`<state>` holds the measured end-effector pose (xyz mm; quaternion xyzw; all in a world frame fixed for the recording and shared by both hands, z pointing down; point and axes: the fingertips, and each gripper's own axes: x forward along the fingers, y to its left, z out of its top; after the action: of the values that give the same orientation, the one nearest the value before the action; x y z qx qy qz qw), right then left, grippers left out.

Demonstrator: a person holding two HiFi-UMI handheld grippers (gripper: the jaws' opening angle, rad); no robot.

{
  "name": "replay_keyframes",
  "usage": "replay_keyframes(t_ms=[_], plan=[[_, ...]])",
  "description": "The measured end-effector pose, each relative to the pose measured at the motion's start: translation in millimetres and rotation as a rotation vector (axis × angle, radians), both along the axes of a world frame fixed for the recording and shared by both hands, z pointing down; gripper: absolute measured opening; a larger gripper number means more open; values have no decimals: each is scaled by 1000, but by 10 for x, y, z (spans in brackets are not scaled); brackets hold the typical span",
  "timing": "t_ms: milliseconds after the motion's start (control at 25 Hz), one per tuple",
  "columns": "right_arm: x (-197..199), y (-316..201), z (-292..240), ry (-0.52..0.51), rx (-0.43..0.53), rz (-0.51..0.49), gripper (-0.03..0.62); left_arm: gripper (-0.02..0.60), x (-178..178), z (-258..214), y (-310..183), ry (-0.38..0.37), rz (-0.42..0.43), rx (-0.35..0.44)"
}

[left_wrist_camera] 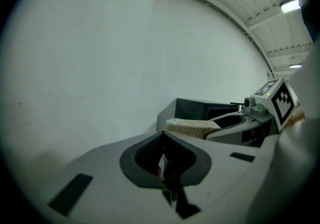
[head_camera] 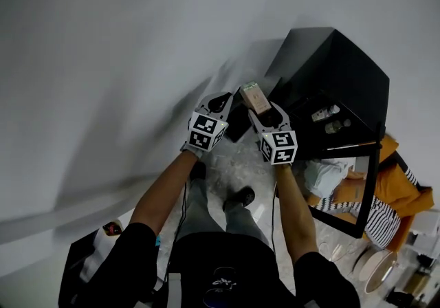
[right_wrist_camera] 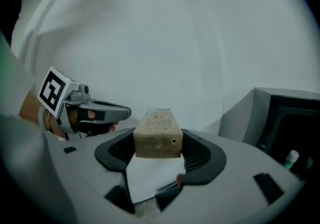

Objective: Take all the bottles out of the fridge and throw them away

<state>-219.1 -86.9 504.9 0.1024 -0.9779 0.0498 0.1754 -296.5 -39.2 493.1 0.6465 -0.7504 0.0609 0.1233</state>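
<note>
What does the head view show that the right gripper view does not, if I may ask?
Only the head view: the person's arms, shoes and plates. Only the right gripper view: the right gripper, its fingers shut on both sides of the carton. Both: the carton, the left gripper, the fridge and a bottle in it.

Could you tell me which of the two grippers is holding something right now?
The right gripper: its jaws are clamped on a small brown carton, while the left gripper has its jaws shut together with nothing between them.
</note>
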Motion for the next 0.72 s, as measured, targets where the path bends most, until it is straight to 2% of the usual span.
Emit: replay_keyframes(t_ms=[400,720], plan=[[-73,-48,363,28,-18,-6,281,2,-53,383,-37,24,-7,-27],[-91,-68,1037,57,-58,25,281,2,-7,1029,-119,55,33,-68]])
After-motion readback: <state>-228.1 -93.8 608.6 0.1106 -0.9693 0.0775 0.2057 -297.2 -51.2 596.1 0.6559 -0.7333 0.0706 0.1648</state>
